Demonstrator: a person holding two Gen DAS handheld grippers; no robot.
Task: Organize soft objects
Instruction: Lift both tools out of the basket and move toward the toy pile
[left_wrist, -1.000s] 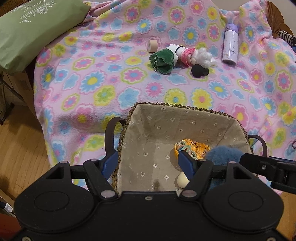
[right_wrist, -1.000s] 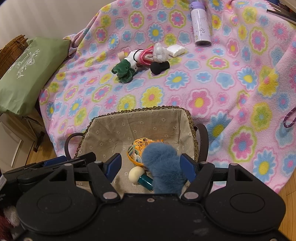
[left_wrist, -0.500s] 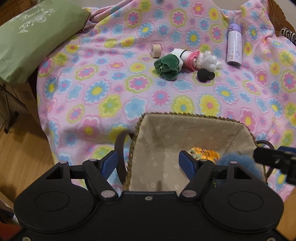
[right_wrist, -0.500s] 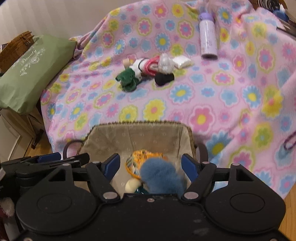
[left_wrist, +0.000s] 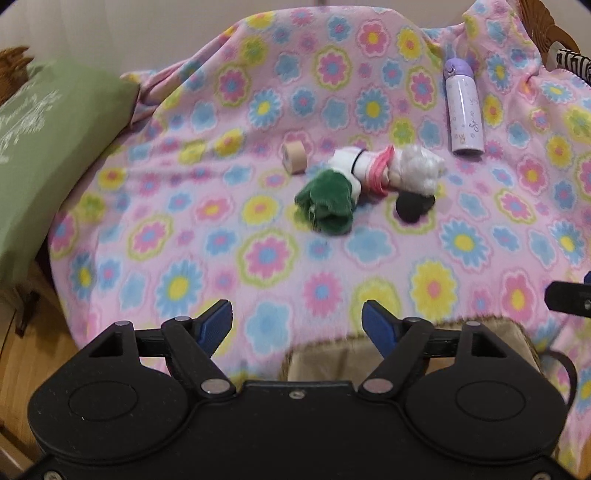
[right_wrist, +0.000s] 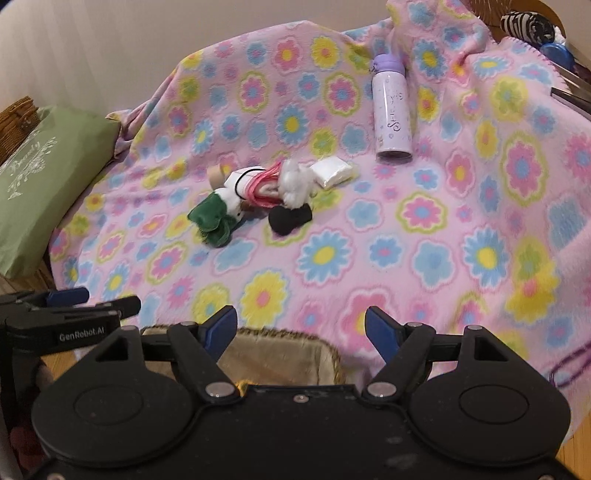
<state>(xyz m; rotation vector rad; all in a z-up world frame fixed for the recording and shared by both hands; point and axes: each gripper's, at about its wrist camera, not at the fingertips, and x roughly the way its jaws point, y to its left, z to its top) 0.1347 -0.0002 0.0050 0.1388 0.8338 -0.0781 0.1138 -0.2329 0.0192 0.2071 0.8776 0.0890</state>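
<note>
A heap of soft things lies mid-blanket: a green plush (left_wrist: 328, 206) (right_wrist: 214, 221), a white-and-pink rolled cloth (left_wrist: 365, 170) (right_wrist: 255, 184), a white fluffy ball (left_wrist: 417, 173) (right_wrist: 295, 181) and a black puff (left_wrist: 413, 205) (right_wrist: 290, 219). The lined wicker basket (left_wrist: 325, 363) (right_wrist: 280, 356) shows only its far wall, under both grippers. My left gripper (left_wrist: 297, 319) and right gripper (right_wrist: 301, 323) hover over the blanket just past the basket's rim. Both sets of jaws are opening, with nothing between them. What lies in the basket is hidden.
A lilac bottle (left_wrist: 463, 110) (right_wrist: 391, 110) lies at the back right, a tape roll (left_wrist: 294, 158) and a white packet (right_wrist: 332, 171) beside the heap. A green pillow (left_wrist: 48, 155) (right_wrist: 44, 192) borders the left. The flowered blanket (left_wrist: 221, 229) covers the surface; its left edge drops to wooden floor.
Both views have swung up from the basket toward the heap. The basket has slid to the bottom edge, and the blue fluffy toy and yellow thing inside are out of sight. Both jaws stand wider.
</note>
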